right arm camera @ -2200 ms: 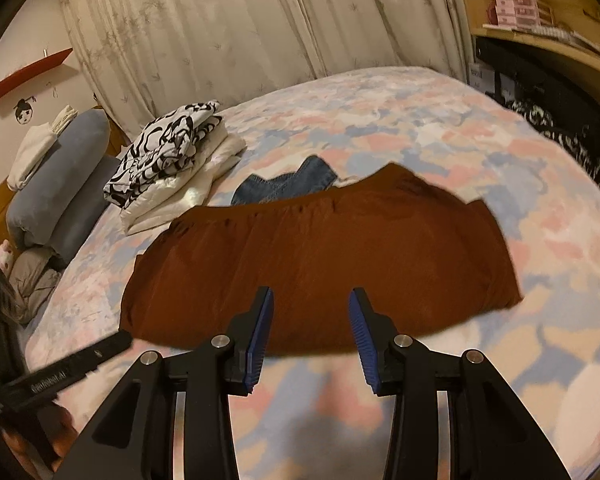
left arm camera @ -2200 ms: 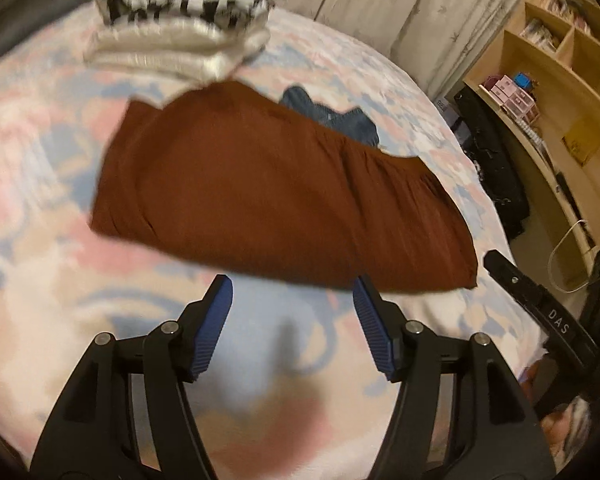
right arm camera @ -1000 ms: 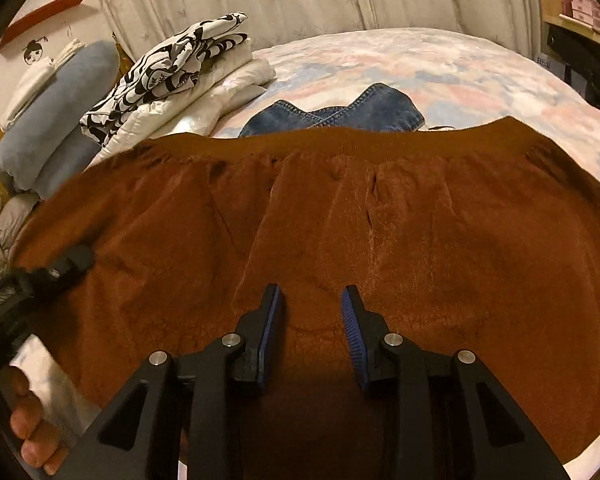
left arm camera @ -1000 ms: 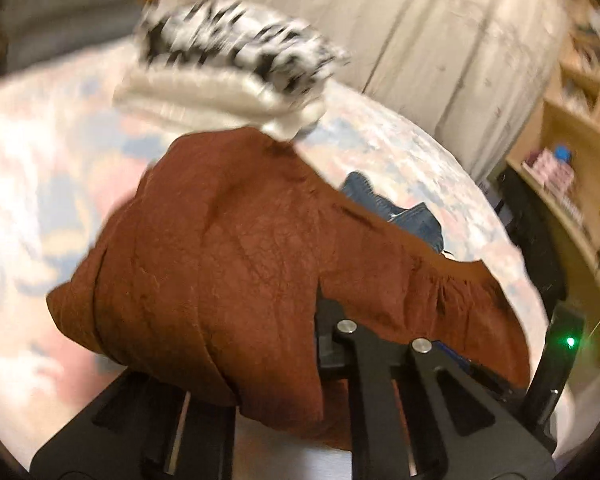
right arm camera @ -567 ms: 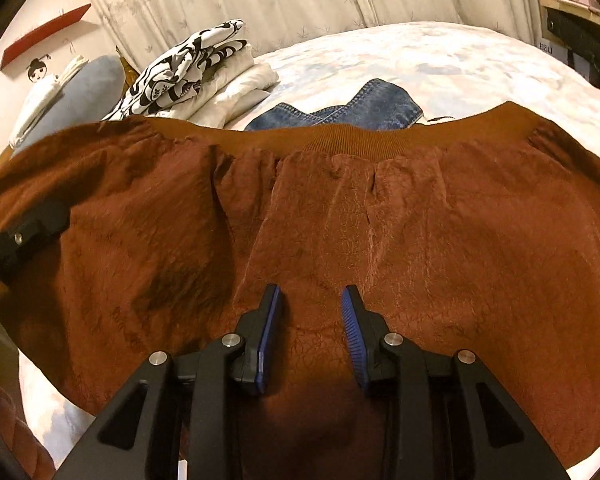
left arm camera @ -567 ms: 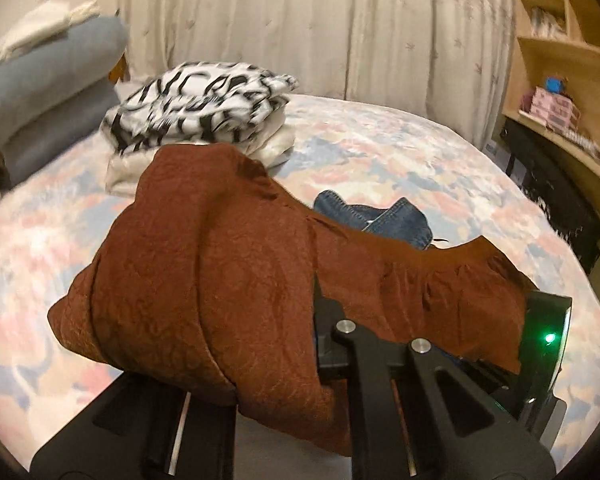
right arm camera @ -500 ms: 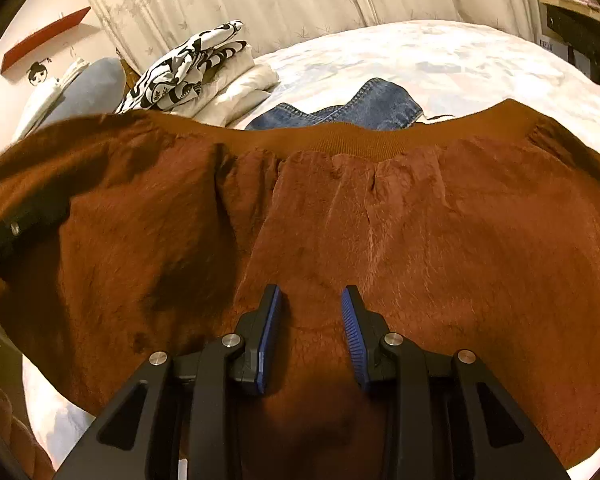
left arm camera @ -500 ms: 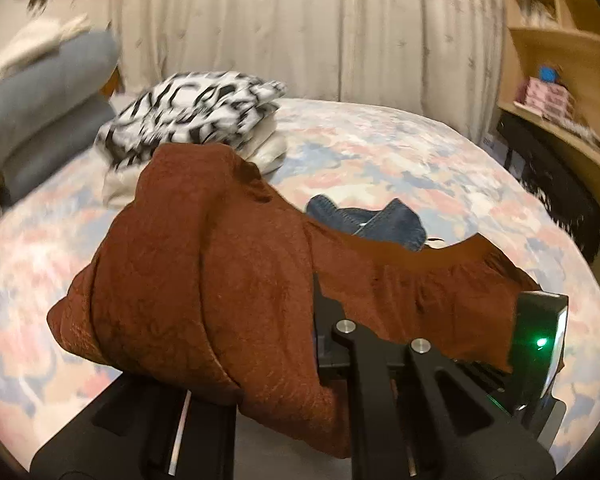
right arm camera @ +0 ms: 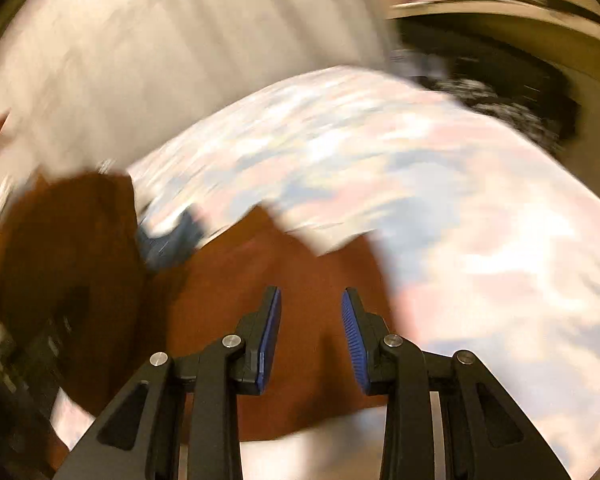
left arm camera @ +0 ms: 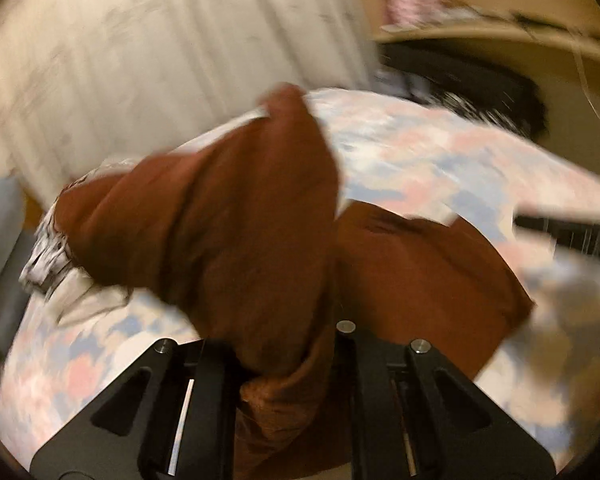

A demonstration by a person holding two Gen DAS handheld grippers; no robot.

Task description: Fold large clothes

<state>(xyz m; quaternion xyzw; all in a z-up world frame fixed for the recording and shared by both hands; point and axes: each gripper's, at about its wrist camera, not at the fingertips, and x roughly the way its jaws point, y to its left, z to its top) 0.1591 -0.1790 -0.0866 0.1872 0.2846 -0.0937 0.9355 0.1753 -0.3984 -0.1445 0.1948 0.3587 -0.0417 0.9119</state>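
Gripping a rust-brown garment (left arm camera: 236, 232), the left gripper (left arm camera: 288, 364) is clenched on bunched cloth that billows ahead of its jaws above the floral bedspread (left arm camera: 440, 168).
From the right wrist, the right gripper (right arm camera: 310, 336) stands parted, nothing pinched, the garment spread just beyond its fingertips; frames blurred.

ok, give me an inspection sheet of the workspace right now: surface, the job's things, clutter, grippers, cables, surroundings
Surface: bed with pastel floral cover, blurred.
Job's things: rust-brown textured fabric garment, one part lifted and bunched, the rest lying on the bed.
Clutter: blue denim piece beside the garment; black-and-white patterned clothes partly hidden behind it.
Grippers: left gripper shut on the garment; right gripper open, nothing between its pads, garment below.
Cables: nothing seen.
Surroundings: pale curtain, wooden shelf.
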